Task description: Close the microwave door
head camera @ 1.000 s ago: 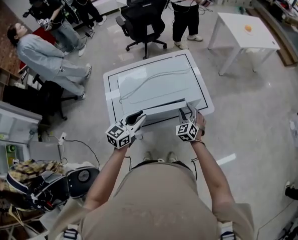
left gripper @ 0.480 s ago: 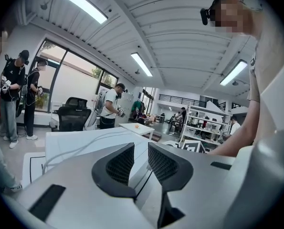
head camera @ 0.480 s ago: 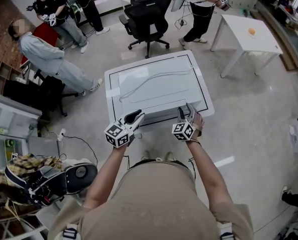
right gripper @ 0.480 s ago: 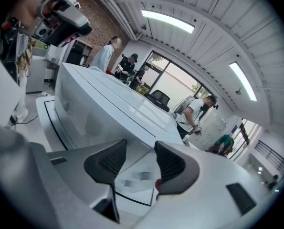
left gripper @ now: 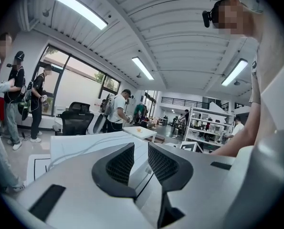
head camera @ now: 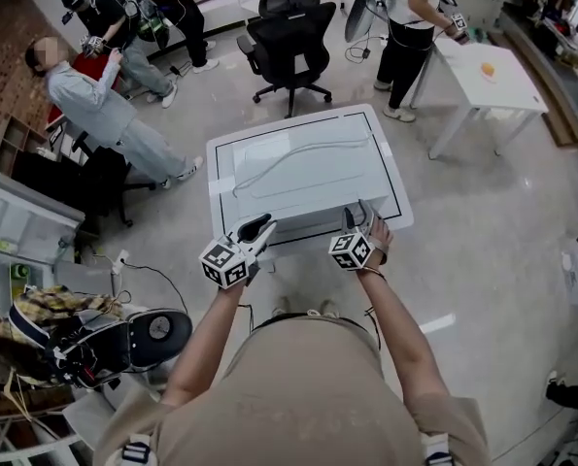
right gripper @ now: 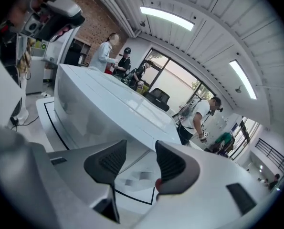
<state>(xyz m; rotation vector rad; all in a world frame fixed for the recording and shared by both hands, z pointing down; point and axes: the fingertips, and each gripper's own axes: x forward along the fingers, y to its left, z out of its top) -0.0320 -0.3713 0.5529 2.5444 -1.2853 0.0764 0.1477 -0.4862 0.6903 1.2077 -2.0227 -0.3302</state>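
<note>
A white microwave [head camera: 298, 173] stands on a low white table [head camera: 392, 178] with a black border line; a cable lies across its top. Both grippers are at its front face, which I see only edge-on from above, so I cannot tell if the door is flush. My left gripper [head camera: 261, 228] hovers at the front left corner, jaws a little apart and empty [left gripper: 141, 151]. At the front right corner my right gripper [head camera: 357, 214] is open too, nothing between its jaws [right gripper: 141, 149]. The microwave's white body [right gripper: 108, 104] fills the left of the right gripper view.
A black office chair [head camera: 290, 42] stands behind the table and a white side table [head camera: 488, 81] with an orange ball at the back right. Several people are at the back. A shelf unit [head camera: 17, 231], a bag [head camera: 94, 343] and a floor cable [head camera: 148, 280] lie to my left.
Both grippers have drifted slightly left and stay at the microwave's front. A person at the back has walked to the right, toward the side table.
</note>
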